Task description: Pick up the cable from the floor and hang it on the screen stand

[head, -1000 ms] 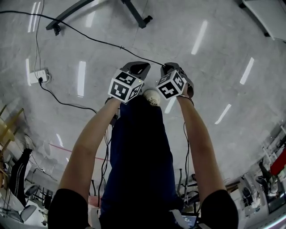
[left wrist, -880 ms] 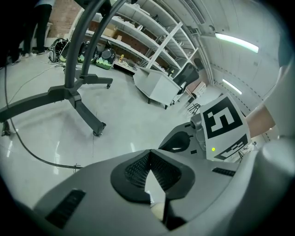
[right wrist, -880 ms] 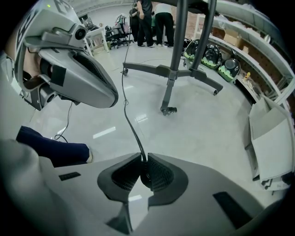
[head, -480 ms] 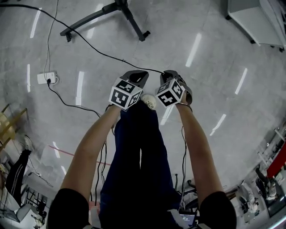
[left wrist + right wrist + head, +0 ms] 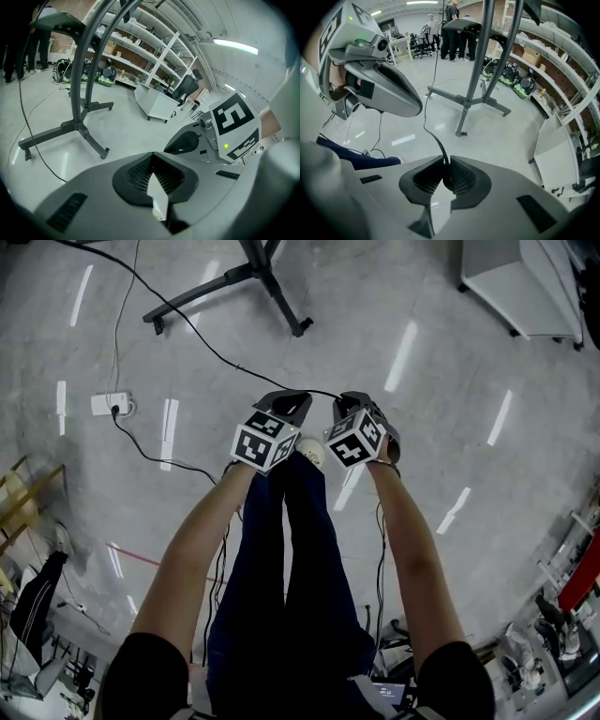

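A white power strip (image 5: 109,404) lies at left on the glossy grey floor (image 5: 469,427). The black cable (image 5: 187,329) runs past the stand's base (image 5: 234,277). The left gripper (image 5: 287,399) has its jaws together, empty. The right gripper (image 5: 349,401) pinches the cable. Shelves (image 5: 154,51) holding boxes line the wall.

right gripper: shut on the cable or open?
Shut on the cable. In the right gripper view, the right gripper has its jaws pinching the black cable at their tips, with the cable running out ahead.
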Available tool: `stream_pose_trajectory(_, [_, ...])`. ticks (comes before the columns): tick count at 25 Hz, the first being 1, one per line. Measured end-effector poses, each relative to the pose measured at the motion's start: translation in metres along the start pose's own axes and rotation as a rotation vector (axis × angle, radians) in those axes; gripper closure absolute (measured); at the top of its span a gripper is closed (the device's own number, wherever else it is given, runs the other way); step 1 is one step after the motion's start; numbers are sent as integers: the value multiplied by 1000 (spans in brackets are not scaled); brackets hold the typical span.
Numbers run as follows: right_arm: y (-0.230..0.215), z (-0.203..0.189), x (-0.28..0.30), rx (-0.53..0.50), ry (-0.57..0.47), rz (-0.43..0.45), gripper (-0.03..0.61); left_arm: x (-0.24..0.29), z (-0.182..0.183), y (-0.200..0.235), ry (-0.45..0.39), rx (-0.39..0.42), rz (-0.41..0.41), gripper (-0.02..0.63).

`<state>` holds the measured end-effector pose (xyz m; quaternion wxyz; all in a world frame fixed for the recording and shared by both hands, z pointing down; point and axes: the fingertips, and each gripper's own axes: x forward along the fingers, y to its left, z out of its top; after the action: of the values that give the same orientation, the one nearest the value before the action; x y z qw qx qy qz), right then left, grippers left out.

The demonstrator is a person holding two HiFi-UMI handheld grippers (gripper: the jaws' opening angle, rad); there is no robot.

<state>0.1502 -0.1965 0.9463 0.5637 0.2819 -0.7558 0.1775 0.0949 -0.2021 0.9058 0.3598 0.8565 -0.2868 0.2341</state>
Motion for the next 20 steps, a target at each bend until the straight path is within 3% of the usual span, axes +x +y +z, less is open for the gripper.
stream_pose_trajectory(11, [2,40,-86,13,-65,-31,518,-65,58,-29,-84,-63,50,607])
stream_pose_trajectory(20, [4,71,-163,-38,-116,-72,518,-123,91,-78,-122,-54,41,607])
